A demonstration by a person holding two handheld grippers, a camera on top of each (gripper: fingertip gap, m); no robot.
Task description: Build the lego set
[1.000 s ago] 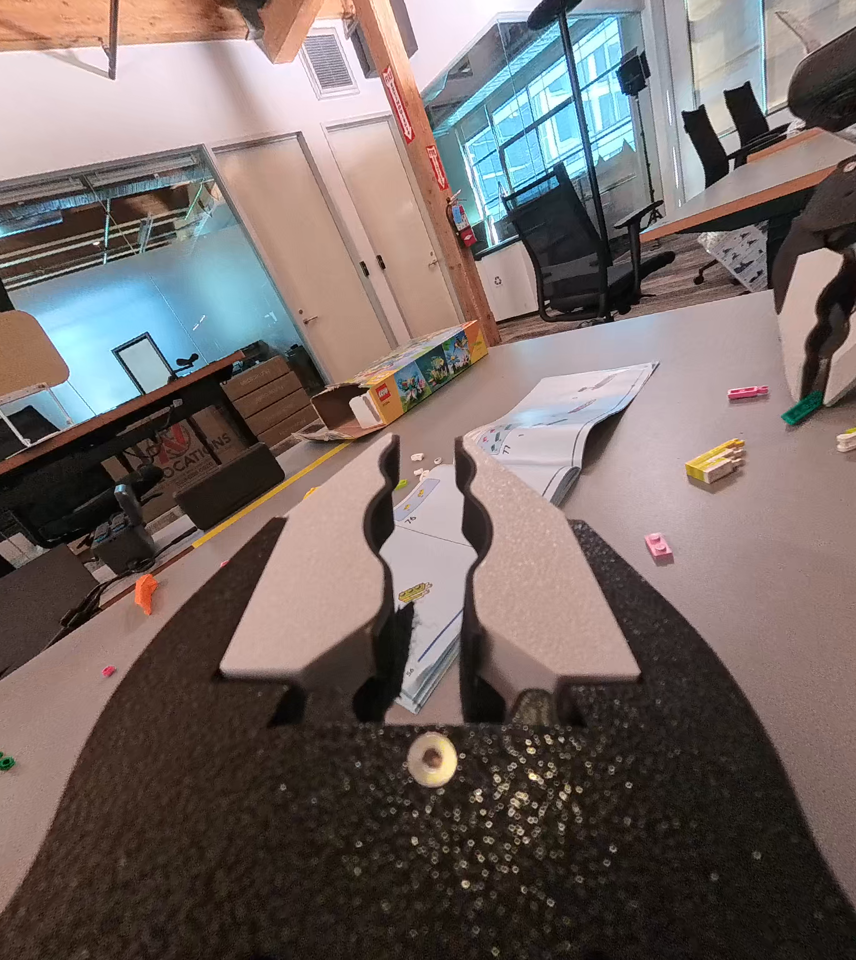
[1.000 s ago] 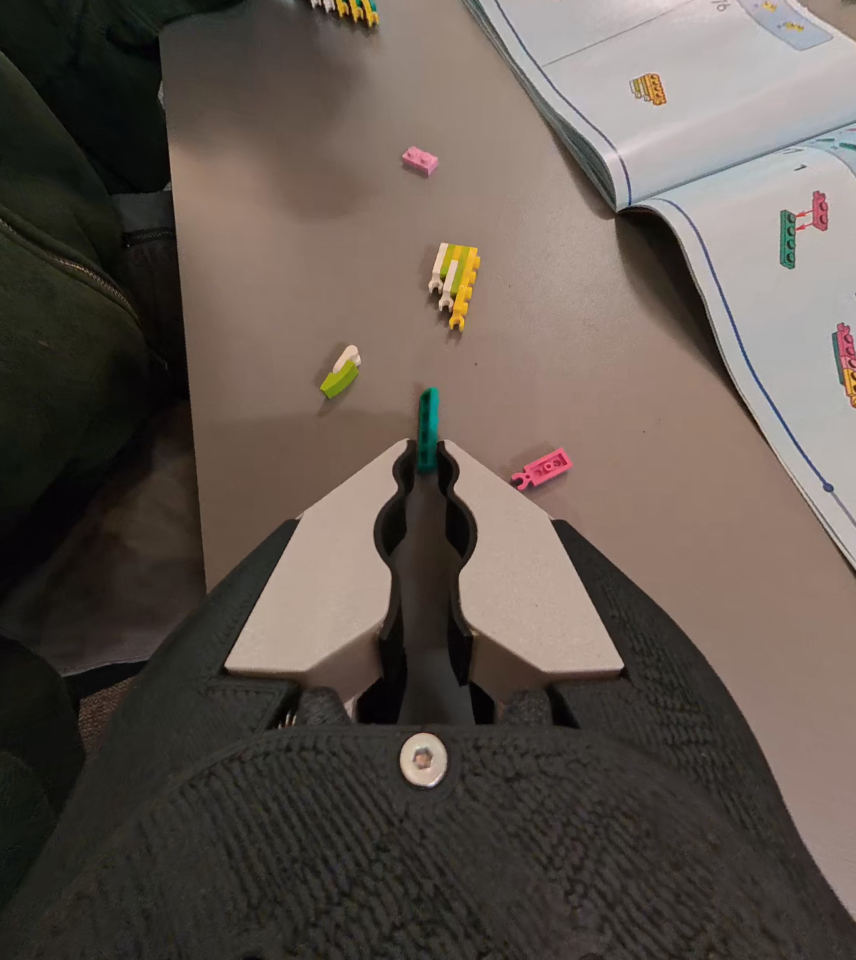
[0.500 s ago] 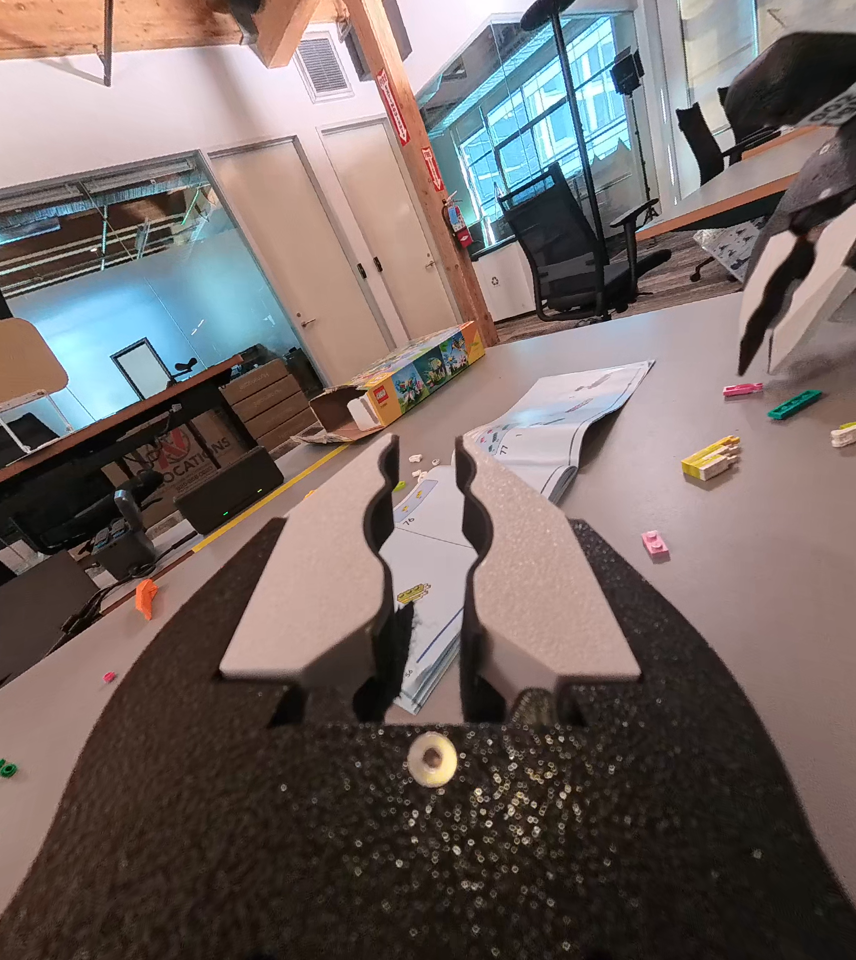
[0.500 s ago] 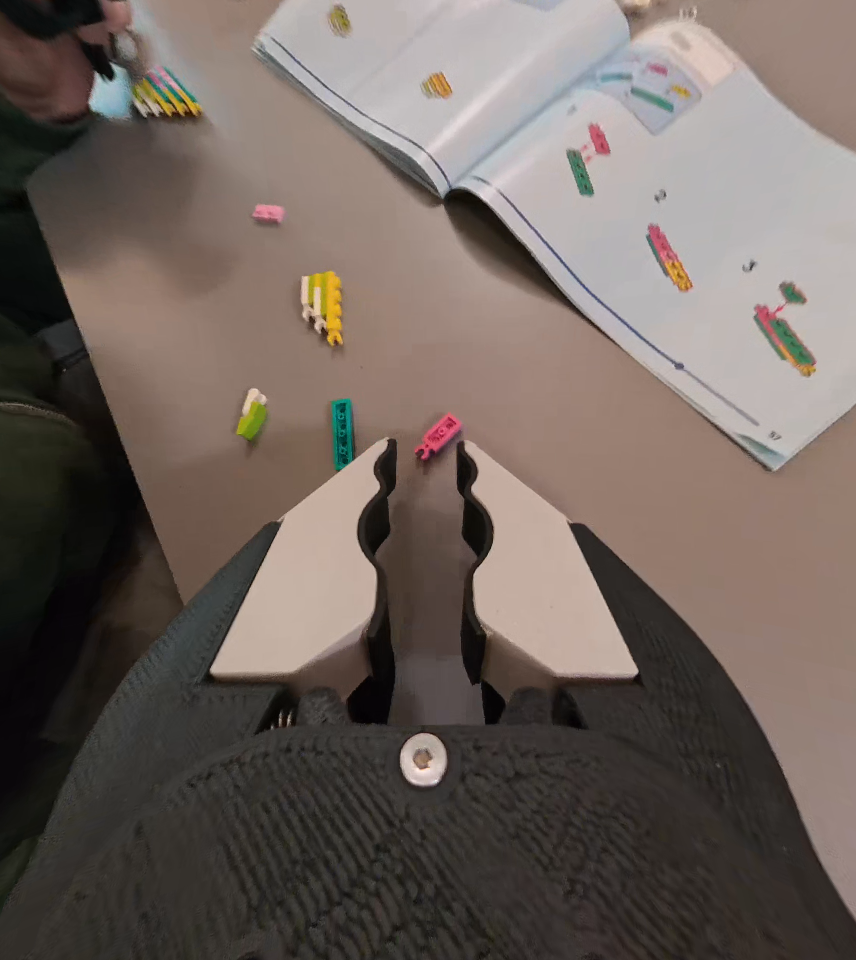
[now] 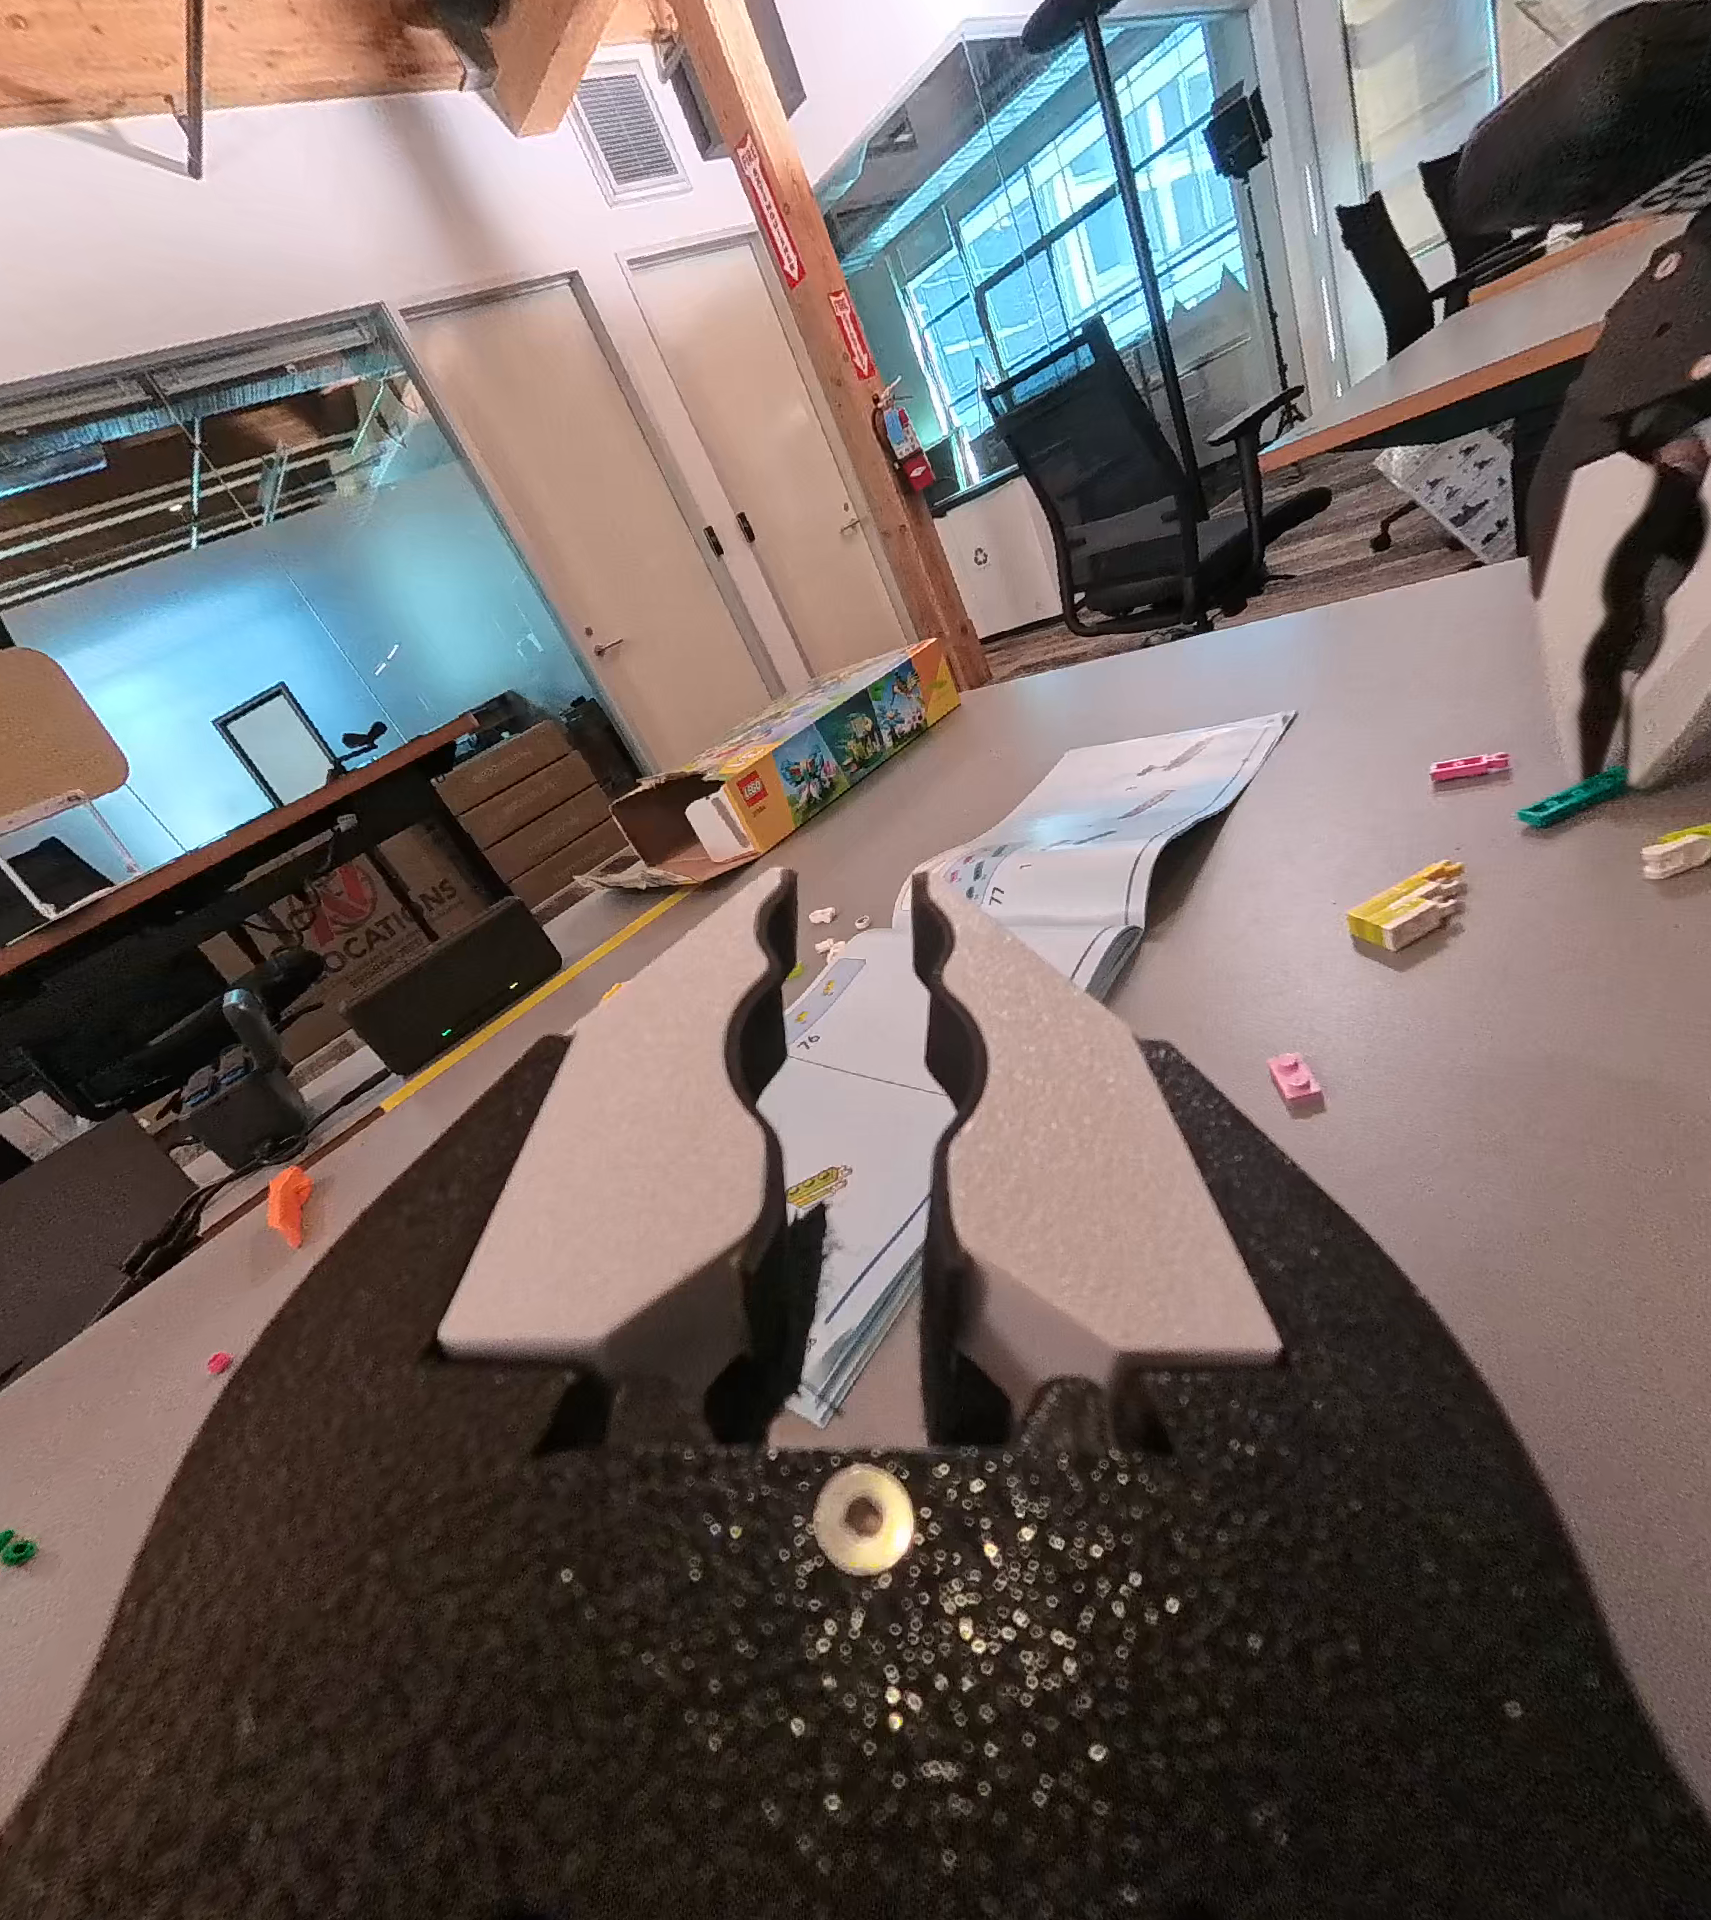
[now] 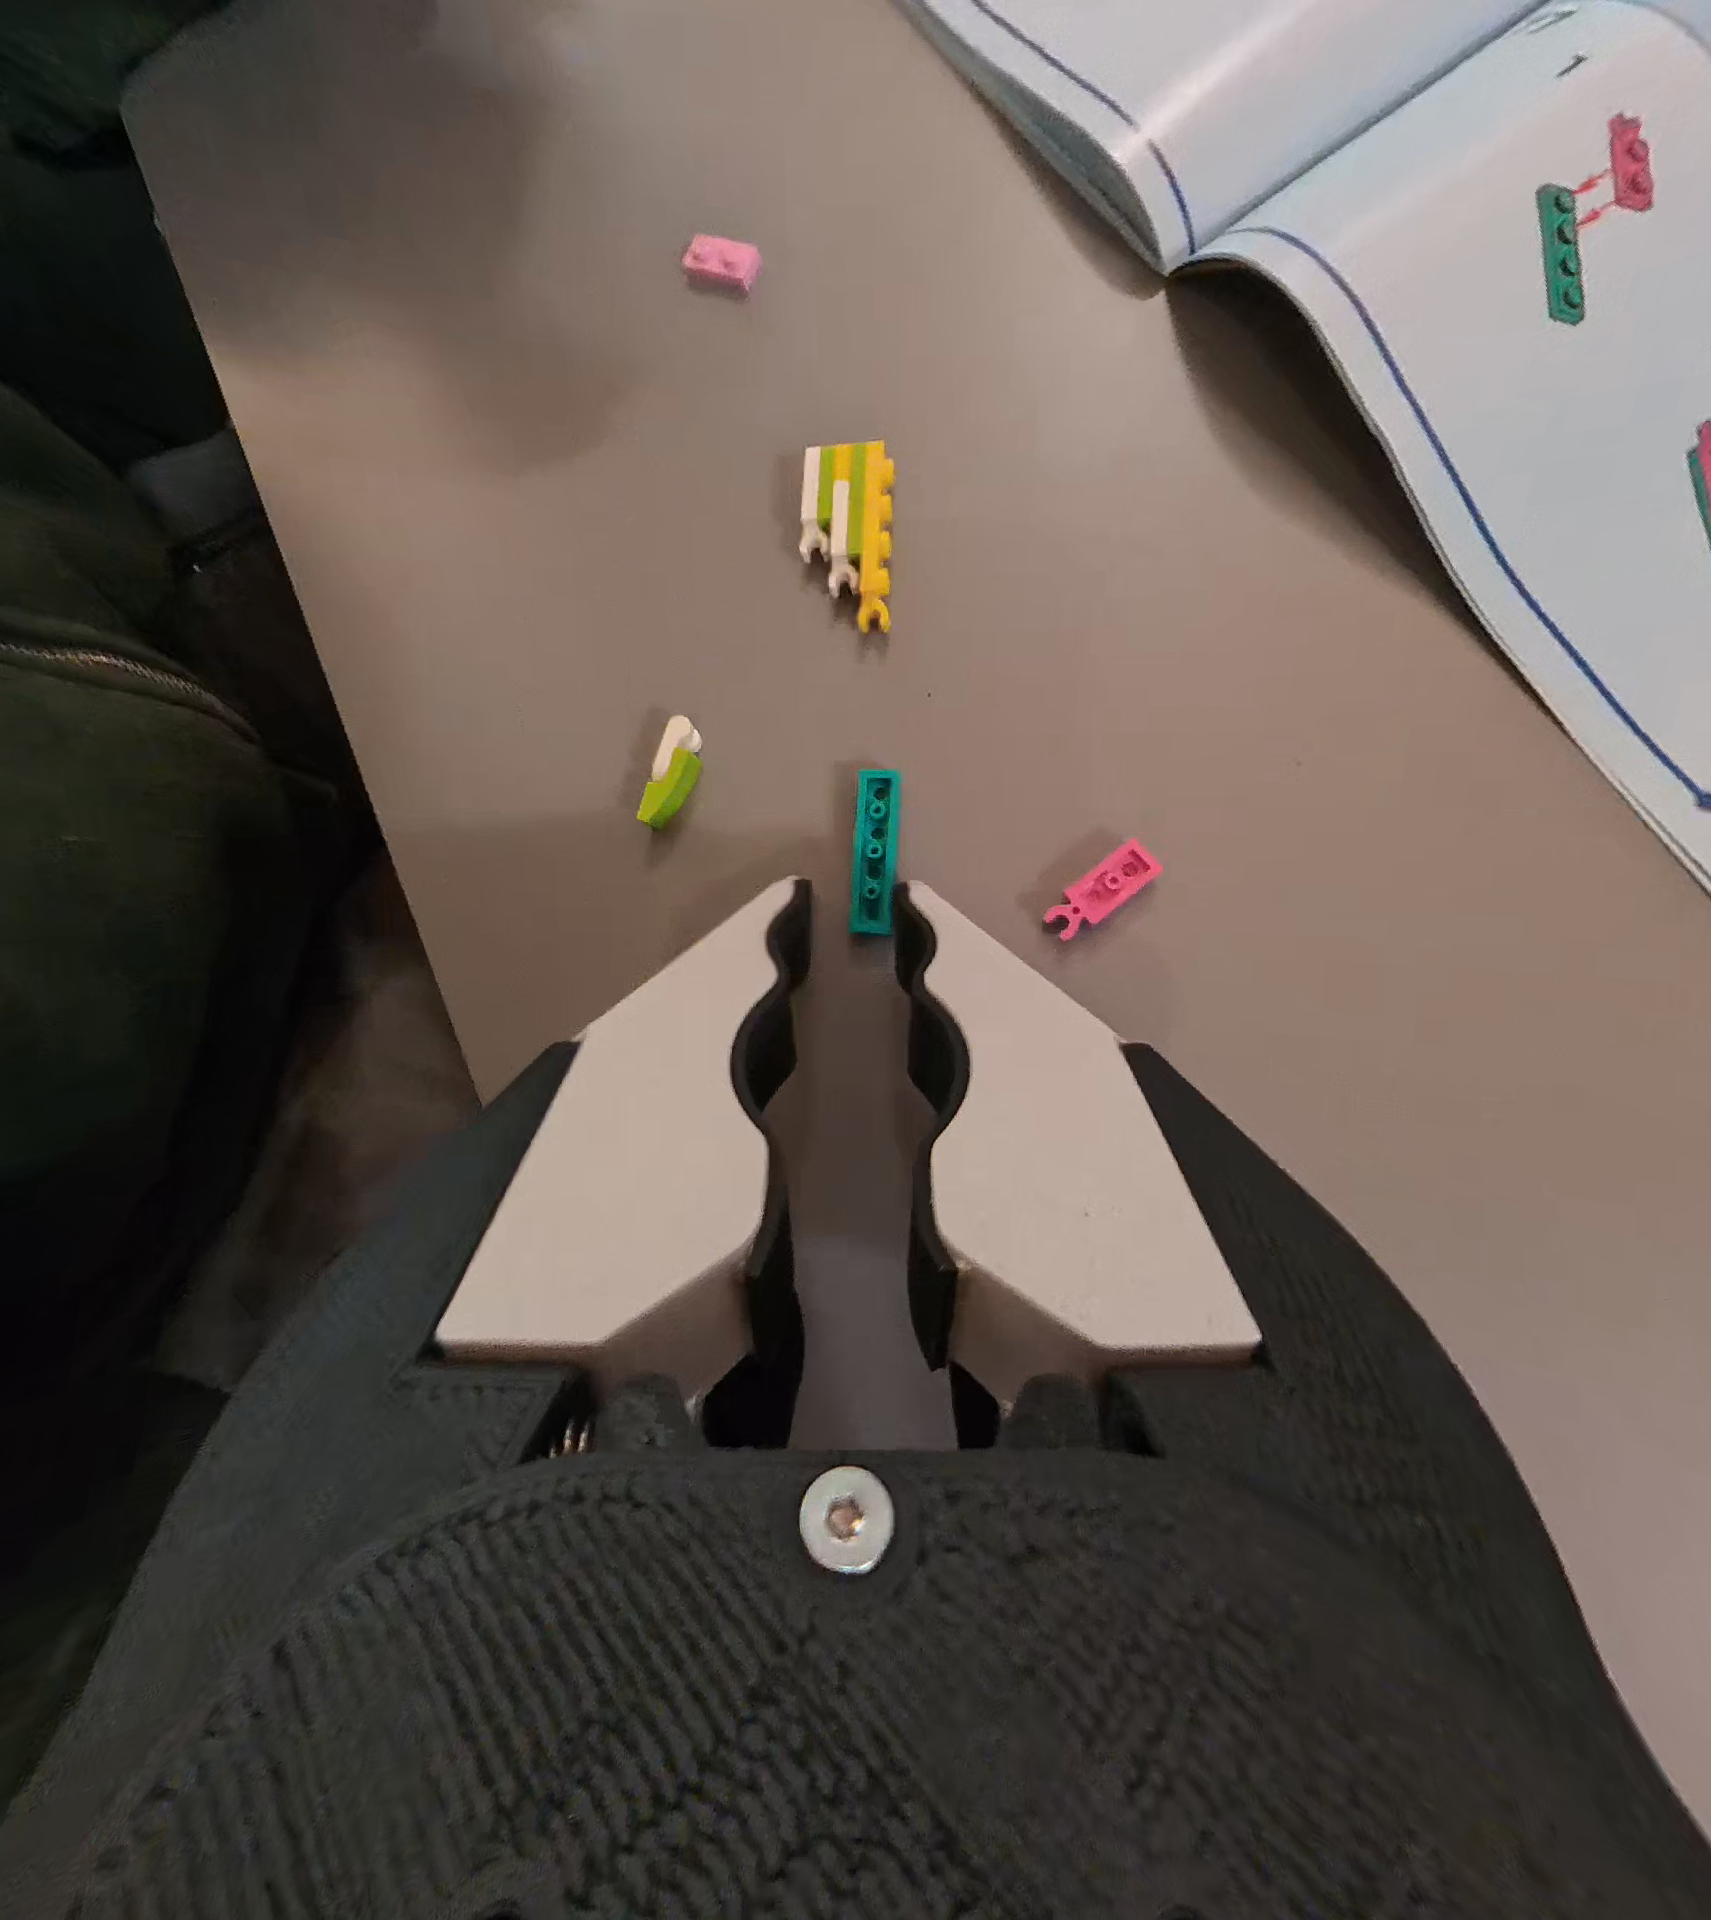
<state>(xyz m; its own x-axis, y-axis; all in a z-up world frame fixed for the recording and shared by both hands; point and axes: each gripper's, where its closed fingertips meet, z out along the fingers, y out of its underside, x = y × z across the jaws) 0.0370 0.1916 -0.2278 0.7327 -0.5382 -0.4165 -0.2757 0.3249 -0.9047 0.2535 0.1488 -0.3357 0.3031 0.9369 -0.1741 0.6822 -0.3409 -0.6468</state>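
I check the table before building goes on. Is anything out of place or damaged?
The box lies on its side with its torn end flap open. Small pieces are scattered far from the manual: an orange piece and a green piece near the table edge. No broken pieces can be seen.

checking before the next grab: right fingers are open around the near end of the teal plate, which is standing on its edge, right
Not quite. The right wrist view shows the teal plate lying flat on the table, studs up, not on edge. The rest holds: the right gripper is open, its fingers either side of the plate's near end.
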